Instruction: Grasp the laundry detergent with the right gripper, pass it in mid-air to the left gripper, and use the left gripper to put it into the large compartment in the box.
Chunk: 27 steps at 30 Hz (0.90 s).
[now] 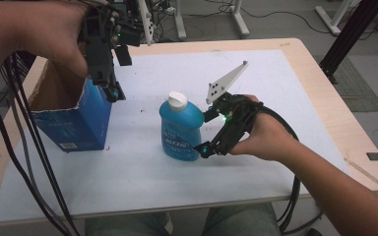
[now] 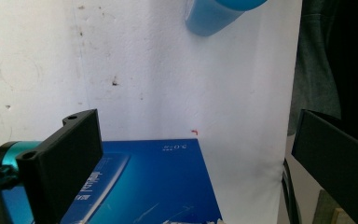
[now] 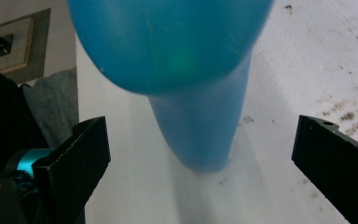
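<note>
A blue bottle [image 1: 181, 129] with a white cap stands upright in the middle of the white mat [image 1: 142, 187]. My right gripper [image 1: 207, 132] is just to its right, open, its jaws reaching toward the bottle's side; in the right gripper view the bottle [image 3: 186, 70] looms close between the two spread jaws, untouched. A blue cardboard box [image 1: 74, 118] with an open top stands at the left. My left gripper [image 1: 110, 88] hangs above the box's right wall, pointing down, open and holding nothing. In the left gripper view the box's blue side [image 2: 154, 186] lies below the jaws.
The wooden table [image 1: 325, 98] carries the mat; its right side is bare wood. Black cables [image 1: 29, 162] trail down the left edge, and another cable [image 1: 290, 196] runs from the right gripper. Stand legs and cords lie on the floor beyond the table.
</note>
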Tool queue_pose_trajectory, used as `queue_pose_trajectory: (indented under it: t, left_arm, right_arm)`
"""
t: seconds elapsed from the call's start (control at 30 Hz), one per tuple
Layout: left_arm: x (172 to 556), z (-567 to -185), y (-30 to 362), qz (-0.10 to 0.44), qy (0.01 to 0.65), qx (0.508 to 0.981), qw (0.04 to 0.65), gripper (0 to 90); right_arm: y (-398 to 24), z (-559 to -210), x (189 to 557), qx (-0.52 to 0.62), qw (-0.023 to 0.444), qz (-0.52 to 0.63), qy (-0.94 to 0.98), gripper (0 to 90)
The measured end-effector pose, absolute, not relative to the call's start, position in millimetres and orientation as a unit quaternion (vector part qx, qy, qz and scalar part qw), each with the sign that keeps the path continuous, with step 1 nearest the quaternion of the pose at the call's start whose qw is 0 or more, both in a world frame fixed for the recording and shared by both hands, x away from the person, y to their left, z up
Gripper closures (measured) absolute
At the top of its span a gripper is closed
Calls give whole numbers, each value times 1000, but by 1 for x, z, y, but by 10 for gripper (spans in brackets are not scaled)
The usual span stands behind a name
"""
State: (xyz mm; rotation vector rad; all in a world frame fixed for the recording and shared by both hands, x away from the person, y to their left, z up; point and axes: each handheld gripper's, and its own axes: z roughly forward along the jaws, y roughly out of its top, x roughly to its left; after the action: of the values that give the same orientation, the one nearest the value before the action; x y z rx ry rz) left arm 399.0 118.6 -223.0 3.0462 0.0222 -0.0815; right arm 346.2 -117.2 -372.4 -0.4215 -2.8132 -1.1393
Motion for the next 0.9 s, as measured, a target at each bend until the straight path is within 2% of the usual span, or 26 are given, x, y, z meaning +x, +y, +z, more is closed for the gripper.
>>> queue_pose_trajectory:
  t: [0.9]
  left_arm:
    - [399, -226, 126, -28, 13, 998, 50, 16]
  right_arm:
    - [-95, -401, 342, -169, 2, -473, -865, 37]
